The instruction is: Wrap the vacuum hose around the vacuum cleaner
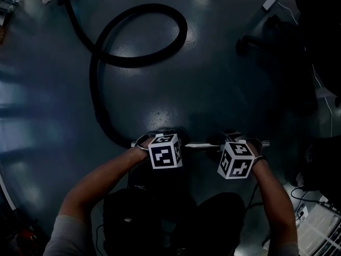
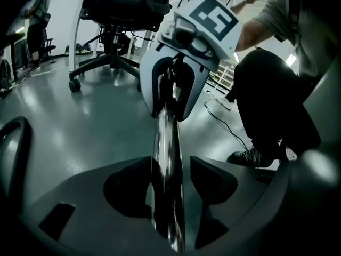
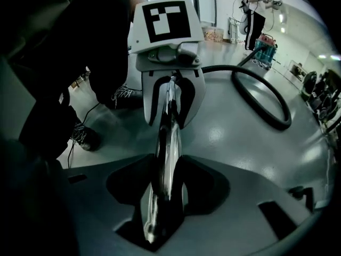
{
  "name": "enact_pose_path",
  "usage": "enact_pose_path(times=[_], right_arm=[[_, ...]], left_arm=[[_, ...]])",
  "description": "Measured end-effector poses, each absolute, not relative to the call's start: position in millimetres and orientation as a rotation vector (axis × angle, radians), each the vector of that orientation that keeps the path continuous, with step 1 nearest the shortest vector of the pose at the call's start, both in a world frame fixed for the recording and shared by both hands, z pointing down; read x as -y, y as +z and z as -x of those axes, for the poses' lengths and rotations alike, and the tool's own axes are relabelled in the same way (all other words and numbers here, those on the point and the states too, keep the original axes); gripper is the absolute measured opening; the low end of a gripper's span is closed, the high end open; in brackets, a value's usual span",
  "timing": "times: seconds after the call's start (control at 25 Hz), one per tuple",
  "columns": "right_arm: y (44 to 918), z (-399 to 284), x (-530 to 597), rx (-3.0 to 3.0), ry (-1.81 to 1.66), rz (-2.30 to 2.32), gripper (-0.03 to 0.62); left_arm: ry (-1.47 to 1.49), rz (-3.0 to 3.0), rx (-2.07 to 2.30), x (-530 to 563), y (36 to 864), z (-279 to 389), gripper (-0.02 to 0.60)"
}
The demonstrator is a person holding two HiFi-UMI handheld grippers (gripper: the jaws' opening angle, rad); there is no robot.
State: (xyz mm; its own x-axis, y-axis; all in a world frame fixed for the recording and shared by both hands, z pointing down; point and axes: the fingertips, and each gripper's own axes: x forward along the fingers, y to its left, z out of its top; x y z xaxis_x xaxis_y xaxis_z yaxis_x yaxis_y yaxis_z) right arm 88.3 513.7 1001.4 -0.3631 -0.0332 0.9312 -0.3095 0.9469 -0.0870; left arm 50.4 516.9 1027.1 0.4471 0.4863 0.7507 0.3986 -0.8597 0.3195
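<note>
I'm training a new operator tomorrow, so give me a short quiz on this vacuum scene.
1. True or false: the black hose lies looped on the floor.
2. Which tongs are clamped on the metal tube? A left tongs; B right tongs; C both.
3. Name the furniture behind the tube in the left gripper view.
Key: 1 true; 2 B, the left tongs stand open around it; 3 an office chair.

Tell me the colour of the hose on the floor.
The hose is black, best seen in the head view.
</note>
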Motion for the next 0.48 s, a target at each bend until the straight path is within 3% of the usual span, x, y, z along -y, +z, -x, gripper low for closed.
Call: enact_pose_path(times=[0.08,0.12,0.48], right_arm=[[995.1,-90.1,-510.5,1.916,0.275,-0.243,0.166],[993.2,-91.6,-510.0,1.909,0.272,-0.242,0.166],[947.2,-112.8,-491.3,1.911,0.170,-0.346,0.166]], left_arm=[[1.396,-2.606,-0.799,-513.8,1024.9,-58.3,0.222],[1.397,-2.610,-0.791,-511.9,1023.6,-61.2,0.179],[1.441,-2.608,-0.724,-490.9,1009.6,-74.6,0.176]])
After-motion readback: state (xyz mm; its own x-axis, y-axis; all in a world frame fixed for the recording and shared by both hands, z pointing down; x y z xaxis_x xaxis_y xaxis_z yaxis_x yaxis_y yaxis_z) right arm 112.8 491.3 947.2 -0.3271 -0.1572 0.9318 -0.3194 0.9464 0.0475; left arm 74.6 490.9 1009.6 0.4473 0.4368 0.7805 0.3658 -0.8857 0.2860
